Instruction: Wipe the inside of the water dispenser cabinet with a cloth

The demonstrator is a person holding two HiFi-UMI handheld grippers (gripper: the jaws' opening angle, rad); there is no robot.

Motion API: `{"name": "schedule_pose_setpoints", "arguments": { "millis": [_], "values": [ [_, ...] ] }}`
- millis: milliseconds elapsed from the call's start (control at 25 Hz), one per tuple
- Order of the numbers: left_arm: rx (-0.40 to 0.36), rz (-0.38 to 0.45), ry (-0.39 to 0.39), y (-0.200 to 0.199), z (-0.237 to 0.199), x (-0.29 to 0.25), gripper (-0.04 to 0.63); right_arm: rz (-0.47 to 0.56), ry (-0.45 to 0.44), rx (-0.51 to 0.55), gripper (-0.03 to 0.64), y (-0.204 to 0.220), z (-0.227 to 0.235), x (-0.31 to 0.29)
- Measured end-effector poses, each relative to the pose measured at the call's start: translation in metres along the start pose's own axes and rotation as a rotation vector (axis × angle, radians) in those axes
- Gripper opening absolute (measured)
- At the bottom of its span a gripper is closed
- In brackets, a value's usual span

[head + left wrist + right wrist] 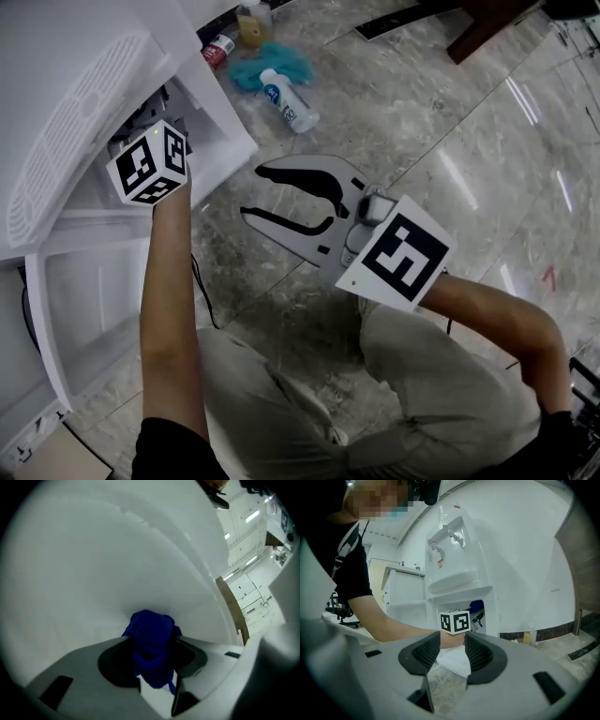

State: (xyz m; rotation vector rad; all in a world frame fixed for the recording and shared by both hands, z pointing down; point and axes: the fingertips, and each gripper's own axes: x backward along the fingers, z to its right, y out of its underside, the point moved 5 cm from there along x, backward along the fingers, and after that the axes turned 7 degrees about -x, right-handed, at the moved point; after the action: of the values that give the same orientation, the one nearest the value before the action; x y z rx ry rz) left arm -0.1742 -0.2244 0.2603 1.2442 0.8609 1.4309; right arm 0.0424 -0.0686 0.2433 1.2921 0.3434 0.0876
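The white water dispenser [457, 559] stands with its lower cabinet [480, 616] open. My left gripper [152, 637] is shut on a bunched blue cloth [151, 641], which presses against a white inner wall [117, 564]. In the head view only its marker cube [150, 166] and the forearm show at the cabinet mouth; the jaws are hidden inside. The right gripper view shows that cube [454, 622] and a bit of blue cloth [476, 605] in the cabinet. My right gripper [253, 192] hangs open over the floor, outside the cabinet, nothing between its jaws.
The cabinet door [84, 309] hangs open at lower left. On the marble floor behind lie a white spray bottle [289, 99], a teal rag [272, 61], a red can [217, 49] and a yellow bottle [251, 28]. A dark furniture leg [487, 28] stands far right.
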Motion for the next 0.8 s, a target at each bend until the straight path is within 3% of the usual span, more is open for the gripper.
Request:
{"name": "schedule_pose_setpoints", "arguments": {
  "millis": [160, 360, 480, 640, 800],
  "values": [
    [0.005, -0.006, -0.014, -0.001, -0.002, -0.006, 0.166, -0.006, -0.004, -0.002, 0.158, 0.002, -0.002, -0.001],
    [-0.008, -0.059, -0.095, 0.008, -0.017, -0.027, 0.166, -0.006, 0.025, -0.01, 0.152, 0.002, 0.001, 0.009],
    [-0.005, -0.058, -0.089, 0.004, -0.017, -0.025, 0.166, -0.014, 0.033, -0.017, 0.15, 0.008, 0.001, 0.012],
    [-0.03, -0.054, 0.017, -0.002, -0.001, -0.003, 0.166, -0.003, 0.028, -0.056, 0.14, 0.012, -0.005, 0.011],
    [-0.161, -0.09, 0.223, 0.001, 0.02, 0.031, 0.166, 0.015, 0.029, -0.075, 0.132, 0.008, -0.011, 0.011]
  ]
}}
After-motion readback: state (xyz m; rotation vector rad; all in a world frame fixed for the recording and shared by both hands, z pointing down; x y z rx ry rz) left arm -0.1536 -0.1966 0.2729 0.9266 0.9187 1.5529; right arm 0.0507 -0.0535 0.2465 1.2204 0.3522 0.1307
